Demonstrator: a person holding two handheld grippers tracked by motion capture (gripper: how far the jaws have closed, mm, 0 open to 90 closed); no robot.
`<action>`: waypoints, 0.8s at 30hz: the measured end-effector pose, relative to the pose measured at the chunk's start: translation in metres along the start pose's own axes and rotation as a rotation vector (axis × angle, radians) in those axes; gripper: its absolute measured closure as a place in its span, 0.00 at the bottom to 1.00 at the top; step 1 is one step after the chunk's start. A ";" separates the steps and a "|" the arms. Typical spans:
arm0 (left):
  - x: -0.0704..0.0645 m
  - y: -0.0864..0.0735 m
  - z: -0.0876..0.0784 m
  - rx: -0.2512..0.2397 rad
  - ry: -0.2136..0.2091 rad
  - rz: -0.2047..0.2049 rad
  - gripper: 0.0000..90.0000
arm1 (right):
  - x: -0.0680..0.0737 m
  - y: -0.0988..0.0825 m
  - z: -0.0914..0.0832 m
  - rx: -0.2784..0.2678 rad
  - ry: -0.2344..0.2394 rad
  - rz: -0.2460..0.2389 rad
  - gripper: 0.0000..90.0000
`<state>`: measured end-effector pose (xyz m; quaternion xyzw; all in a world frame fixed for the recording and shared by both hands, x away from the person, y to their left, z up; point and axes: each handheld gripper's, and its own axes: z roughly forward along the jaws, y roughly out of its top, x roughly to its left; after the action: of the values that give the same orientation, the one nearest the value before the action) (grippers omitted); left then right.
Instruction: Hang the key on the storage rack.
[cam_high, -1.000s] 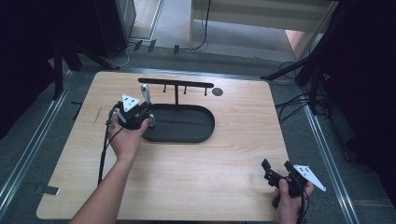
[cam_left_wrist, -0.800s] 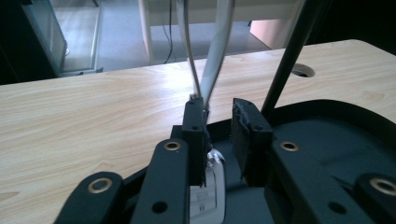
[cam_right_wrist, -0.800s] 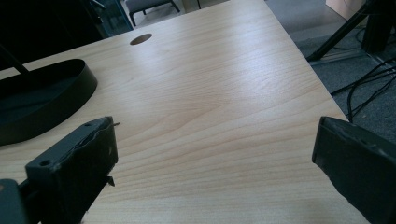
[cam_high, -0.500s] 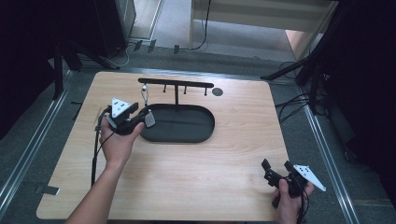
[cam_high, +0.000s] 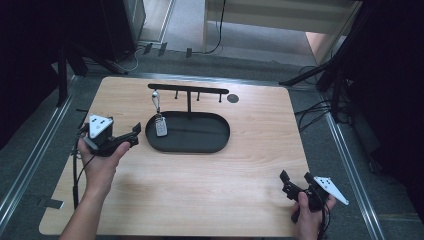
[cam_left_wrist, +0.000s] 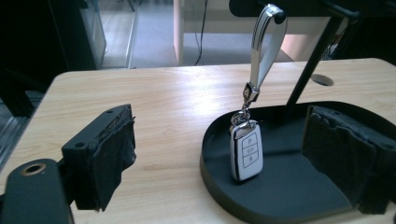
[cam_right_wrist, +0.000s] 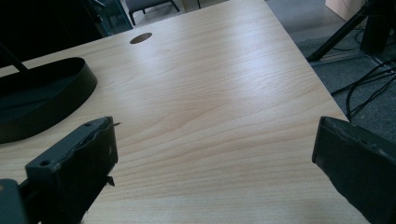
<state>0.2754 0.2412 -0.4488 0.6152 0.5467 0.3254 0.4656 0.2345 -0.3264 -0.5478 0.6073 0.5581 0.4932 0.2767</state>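
1. No brand or lettering readable anywhere; the key fob (cam_left_wrist: 246, 151) shows three button icons on its white face, too small to make out
2. One black oval tray (cam_high: 210, 145) sits on the wooden table (cam_high: 200, 190), and the fob's lower end rests inside it, near the tray's left end
3. One fob, hanging by a silver strap (cam_left_wrist: 264, 46) from the leftmost peg of the black rack (cam_high: 189, 91) that rises from the tray's far side
4. Left gripper (cam_high: 134, 135), jaws spread wide with nothing between them; the fob hangs ahead of the fingers, nearer the right-hand pad (cam_left_wrist: 343, 156), well clear of both
5. Right gripper (cam_high: 297, 181), jaws also apart and empty, bare table between them, tray far off beyond its left finger (cam_right_wrist: 77, 172)
6. Count: two grippers, one tray, one rack, one fob, one round hole (cam_high: 233, 98) in the table
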 end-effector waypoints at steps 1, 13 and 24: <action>0.004 -0.002 -0.006 0.003 -0.031 0.003 0.07 | 0.000 0.000 0.000 0.001 0.000 -0.003 0.00; 0.041 -0.046 -0.051 -0.020 -0.020 -0.036 0.00 | 0.001 0.000 0.000 0.001 -0.004 -0.006 0.00; 0.073 -0.091 -0.073 0.025 0.076 -0.066 0.00 | 0.002 0.000 0.000 0.001 -0.004 -0.016 0.00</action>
<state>0.1894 0.3254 -0.5149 0.5900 0.5878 0.3261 0.4473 0.2342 -0.3244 -0.5475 0.6040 0.5624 0.4896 0.2814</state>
